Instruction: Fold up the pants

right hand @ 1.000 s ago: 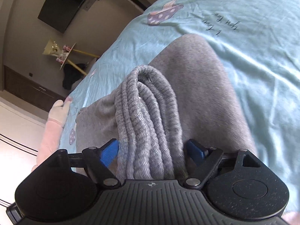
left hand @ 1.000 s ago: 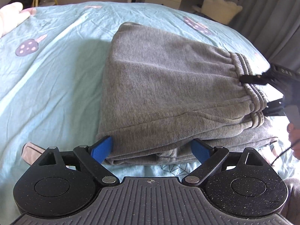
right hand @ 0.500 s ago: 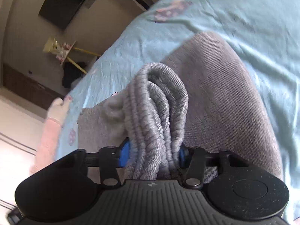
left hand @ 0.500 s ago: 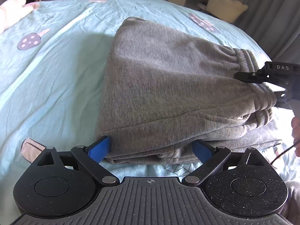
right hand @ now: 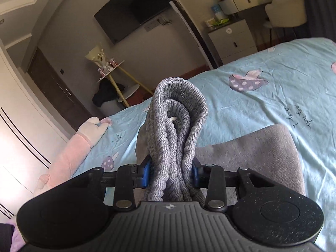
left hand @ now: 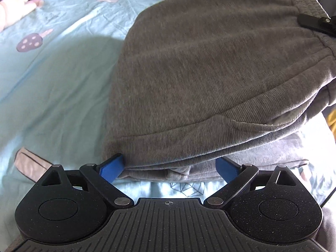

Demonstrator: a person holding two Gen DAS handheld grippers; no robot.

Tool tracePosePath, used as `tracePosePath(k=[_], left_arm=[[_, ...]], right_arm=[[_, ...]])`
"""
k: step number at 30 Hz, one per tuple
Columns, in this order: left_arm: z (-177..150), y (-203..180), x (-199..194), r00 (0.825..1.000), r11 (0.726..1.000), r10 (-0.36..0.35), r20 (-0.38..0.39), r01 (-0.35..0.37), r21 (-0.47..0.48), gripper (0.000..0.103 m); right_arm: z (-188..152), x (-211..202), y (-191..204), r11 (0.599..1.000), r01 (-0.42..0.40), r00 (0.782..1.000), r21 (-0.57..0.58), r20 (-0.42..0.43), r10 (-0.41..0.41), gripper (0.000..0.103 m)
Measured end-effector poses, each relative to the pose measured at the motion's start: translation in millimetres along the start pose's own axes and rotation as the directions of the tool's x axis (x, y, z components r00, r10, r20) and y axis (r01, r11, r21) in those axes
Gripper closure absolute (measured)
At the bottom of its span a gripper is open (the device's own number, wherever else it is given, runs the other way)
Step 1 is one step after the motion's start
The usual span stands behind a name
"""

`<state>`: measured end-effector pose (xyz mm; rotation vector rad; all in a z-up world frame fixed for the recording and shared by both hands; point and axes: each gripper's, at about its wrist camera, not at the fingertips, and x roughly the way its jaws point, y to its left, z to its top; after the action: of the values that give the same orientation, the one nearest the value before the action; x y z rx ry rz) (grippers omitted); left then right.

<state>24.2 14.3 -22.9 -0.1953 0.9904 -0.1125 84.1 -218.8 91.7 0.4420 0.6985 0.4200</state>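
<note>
Right now the folded grey ribbed-knit pants (left hand: 210, 79) lie in a thick stack on the pale blue printed bedsheet (left hand: 52, 79), their layered hem edges facing the left gripper (left hand: 170, 167). That gripper's jaws are spread wide, its blue fingertips (left hand: 111, 167) set at either side of the stack's near edge, the left one touching the fabric at the corner without pinching it. At the far right of the stack, the right gripper (right hand: 171, 174) is clenched on the bunched elastic waistband (right hand: 176, 121), which stands up in a tight upright fold between its blue pads (right hand: 147, 173), with a bit of white drawstring (right hand: 173, 119) showing inside. The waistband end looks raised off the sheet. Beyond the bed are a wall-mounted black television (right hand: 134, 12), a white drawer unit (right hand: 233, 40) and a pink plush toy (right hand: 73, 147) on the mattress.
</note>
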Motion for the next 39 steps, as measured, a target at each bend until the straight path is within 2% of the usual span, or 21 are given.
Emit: tracePosePath(k=[1, 6, 10, 13, 15, 18, 21, 22, 23, 24, 25, 27, 28, 29, 32, 34, 37, 39], left_arm=[[0, 2, -3, 1.000, 1.000, 0.005, 0.013, -0.005, -0.010, 0.018], [3, 17, -14, 0.998, 0.995, -0.046, 0.052, 0.051, -0.090, 0.031], [3, 10, -19, 0.997, 0.998, -0.034, 0.067, 0.037, -0.048, 0.039], [0, -2, -26, 0.994, 0.999, -0.047, 0.101, 0.045, 0.024, 0.041], [-2, -9, -26, 0.993, 0.996, -0.068, 0.101, 0.062, 0.063, 0.041], [0, -15, -14, 0.993, 0.990, -0.105, 0.051, 0.099, 0.103, 0.037], [2, -14, -9, 0.988, 0.983, -0.153, 0.020, 0.150, 0.105, 0.031], [4, -12, -10, 0.984, 0.980, -0.176, 0.016, 0.174, 0.097, 0.027], [5, -9, -12, 0.981, 0.977, -0.196, 0.008, 0.194, 0.086, 0.027], [7, -6, -14, 0.976, 0.974, -0.216, 0.000, 0.215, 0.075, 0.026], [9, -3, -19, 0.972, 0.970, -0.236, -0.005, 0.235, 0.062, 0.026], [14, 5, -32, 0.965, 0.965, -0.263, 0.017, 0.262, 0.022, 0.022], [18, 10, -37, 0.965, 0.966, -0.259, 0.042, 0.259, -0.001, 0.018], [20, 11, -40, 0.968, 0.970, -0.241, 0.063, 0.243, -0.020, 0.017], [31, 16, -42, 0.979, 0.983, -0.167, 0.114, 0.175, -0.060, 0.014], [37, 13, -31, 0.992, 0.992, -0.088, 0.094, 0.096, -0.080, 0.014], [40, 6, -15, 0.994, 0.999, -0.014, 0.104, 0.019, -0.050, 0.014], [39, 0, -7, 0.996, 0.999, 0.017, 0.091, -0.014, -0.031, 0.014]], right_arm=[[-1, -1, -1, 1.000, 0.010, 1.000, -0.005, 0.001, -0.010, 0.067], [-4, -9, -9, 0.998, 0.057, 0.998, -0.018, 0.008, -0.057, 0.067], [-5, -13, -16, 0.997, 0.072, 0.997, -0.015, 0.014, -0.072, 0.067], [-5, -19, -24, 0.996, 0.083, 0.996, -0.014, 0.034, -0.082, 0.067], [-5, -23, -34, 0.996, 0.092, 0.995, 0.005, 0.044, -0.092, 0.067], [-11, -22, -52, 0.991, 0.131, 0.991, 0.033, 0.032, -0.133, 0.067], [-25, -10, -72, 0.981, 0.192, 0.981, 0.017, -0.014, -0.192, 0.066], [-29, -4, -79, 0.977, 0.211, 0.977, 0.019, -0.044, -0.210, 0.063], [-34, 3, -86, 0.965, 0.262, 0.962, 0.016, -0.087, -0.259, 0.056], [-38, 6, -90, 0.947, 0.320, 0.942, 0.000, -0.112, -0.318, 0.054], [-41, 5, -93, 0.929, 0.368, 0.924, -0.017, -0.103, -0.368, 0.051], [-46, -6, -94, 0.922, 0.386, 0.920, -0.028, -0.067, -0.387, 0.043], [-48, -13, -92, 0.924, 0.383, 0.923, -0.021, -0.047, -0.383, 0.037], [-52, -19, -89, 0.925, 0.379, 0.925, -0.018, -0.031, -0.379, 0.035], [-62, -30, -67, 0.918, 0.386, 0.922, -0.089, 0.031, -0.385, 0.035], [-68, -29, -48, 0.902, 0.393, 0.920, -0.177, 0.081, -0.384, 0.035], [-77, -19, -25, 0.870, 0.405, 0.914, -0.283, 0.116, -0.388, 0.035], [-83, -9, -15, 0.860, 0.388, 0.921, -0.331, 0.112, -0.372, 0.035]])
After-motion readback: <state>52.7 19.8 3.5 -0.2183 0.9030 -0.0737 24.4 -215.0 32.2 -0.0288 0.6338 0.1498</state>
